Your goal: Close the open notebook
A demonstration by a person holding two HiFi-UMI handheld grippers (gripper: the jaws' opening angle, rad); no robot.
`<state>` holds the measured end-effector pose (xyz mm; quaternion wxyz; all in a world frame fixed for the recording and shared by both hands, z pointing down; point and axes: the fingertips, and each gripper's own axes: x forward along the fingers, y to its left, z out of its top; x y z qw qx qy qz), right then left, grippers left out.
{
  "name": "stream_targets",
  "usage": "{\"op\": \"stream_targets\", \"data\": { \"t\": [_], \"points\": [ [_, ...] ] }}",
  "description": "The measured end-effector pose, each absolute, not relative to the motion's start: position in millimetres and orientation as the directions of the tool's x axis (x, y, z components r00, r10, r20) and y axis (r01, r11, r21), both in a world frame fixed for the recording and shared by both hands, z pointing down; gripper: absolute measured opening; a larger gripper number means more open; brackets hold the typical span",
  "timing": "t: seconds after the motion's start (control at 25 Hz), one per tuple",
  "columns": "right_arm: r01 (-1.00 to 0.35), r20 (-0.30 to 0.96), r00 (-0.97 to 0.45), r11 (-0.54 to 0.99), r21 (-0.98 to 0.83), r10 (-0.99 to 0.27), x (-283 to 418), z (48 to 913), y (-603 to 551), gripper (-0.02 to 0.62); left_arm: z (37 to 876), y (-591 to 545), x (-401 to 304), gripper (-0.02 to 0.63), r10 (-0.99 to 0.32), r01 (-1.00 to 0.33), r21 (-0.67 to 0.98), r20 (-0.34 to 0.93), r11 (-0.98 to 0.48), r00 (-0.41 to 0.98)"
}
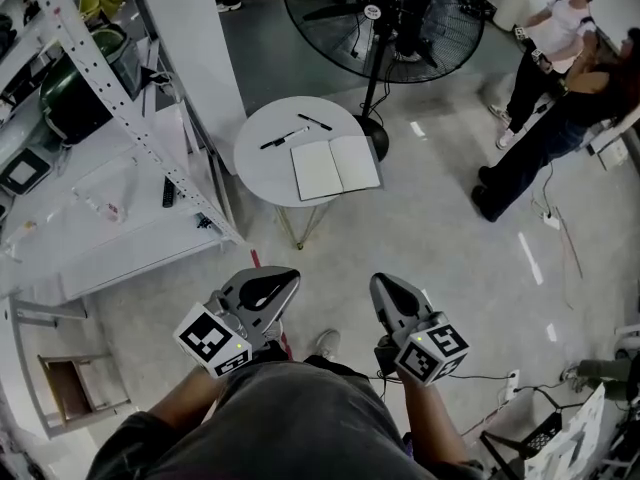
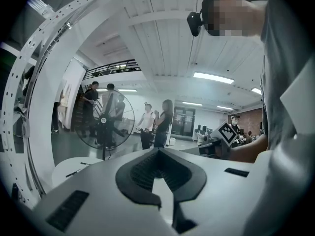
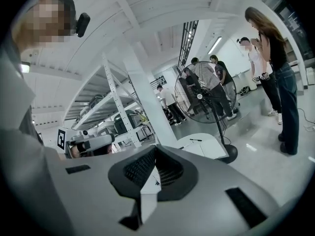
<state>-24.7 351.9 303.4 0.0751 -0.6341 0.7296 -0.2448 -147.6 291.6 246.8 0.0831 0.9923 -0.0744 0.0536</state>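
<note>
The notebook (image 1: 335,167) lies open and flat on the small round table (image 1: 262,153), both pale pages up, well ahead of the person. Two pens (image 1: 284,139) lie on the tabletop just beyond it, apart from it and from each other.

Both grippers are held close to the body, well short of the table. The left gripper (image 1: 283,280) has its jaws pressed together at the tip with nothing between them. The right gripper (image 1: 384,286) is likewise closed and empty. The person's arms and torso run off the bottom edge of the head view.

A big fan (image 1: 385,8) stands just behind the table, its top cut off. A shelf (image 1: 110,98) fills the left side, and what sits on it is hard to make out. Two people (image 1: 545,118) stand at the far right, partly cut off.

In the left gripper view the gripper's own body hides most of the table and the notebook can't be picked out. In the right gripper view it is only a pale patch above the jaws
</note>
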Motion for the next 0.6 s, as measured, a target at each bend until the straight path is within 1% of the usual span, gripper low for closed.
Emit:
{"op": "stream_targets", "data": {
  "t": [0.6],
  "points": [
    [-0.881,0.209,-0.205,0.088,-0.464,-0.956,12,315,370,0.018,252,312,-111,0.006,-0.151,-0.171,0.142,0.138,-0.975,0.979]
  ]
}}
